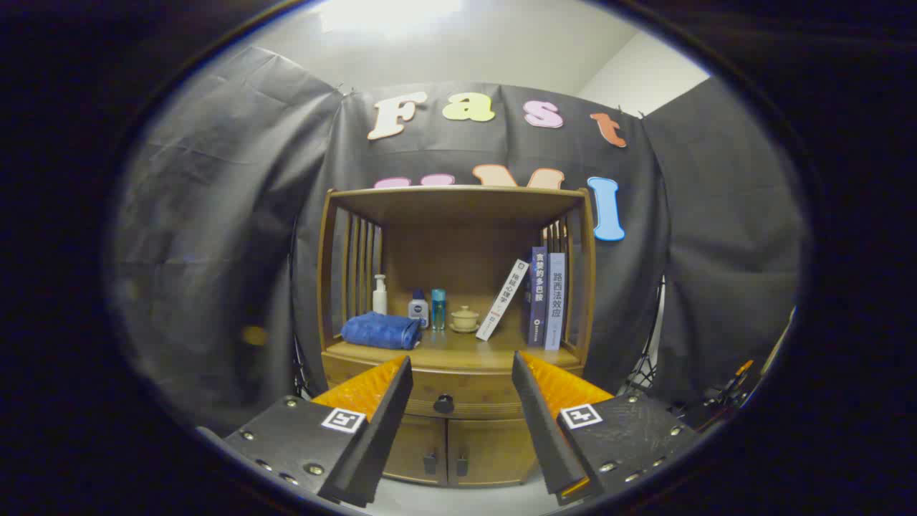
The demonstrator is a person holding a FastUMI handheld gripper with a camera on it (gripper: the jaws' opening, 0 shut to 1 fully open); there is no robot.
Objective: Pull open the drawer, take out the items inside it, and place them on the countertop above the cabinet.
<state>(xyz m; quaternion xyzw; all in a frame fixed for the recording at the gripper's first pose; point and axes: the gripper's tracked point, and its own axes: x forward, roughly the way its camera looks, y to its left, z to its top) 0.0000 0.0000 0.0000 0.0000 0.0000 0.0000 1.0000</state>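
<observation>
The gripper (462, 387) is hovering with fingers spread wide and gripping nothing, lining up on the small dark knob (443, 403) of the closed drawer (473, 395) just ahead, probably stiff wood, best pinched at that knob.

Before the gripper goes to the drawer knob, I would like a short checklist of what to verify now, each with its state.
1. Drawer shut, ready to pull: ok, its front sits flush with the cabinet.
2. Knob in sight and free: ok, it shows between the fingers, nothing covers it.
3. Gripper open wide enough for the knob: ok, the fingers stand well apart.
4. Gripper lined up with the knob: ok, roughly; the knob sits a little toward the left finger.
5. Free room on the countertop: ok, a bare strip lies in front of the blue towel and the books.
6. Items inside the drawer: cannot tell, it is closed.
</observation>
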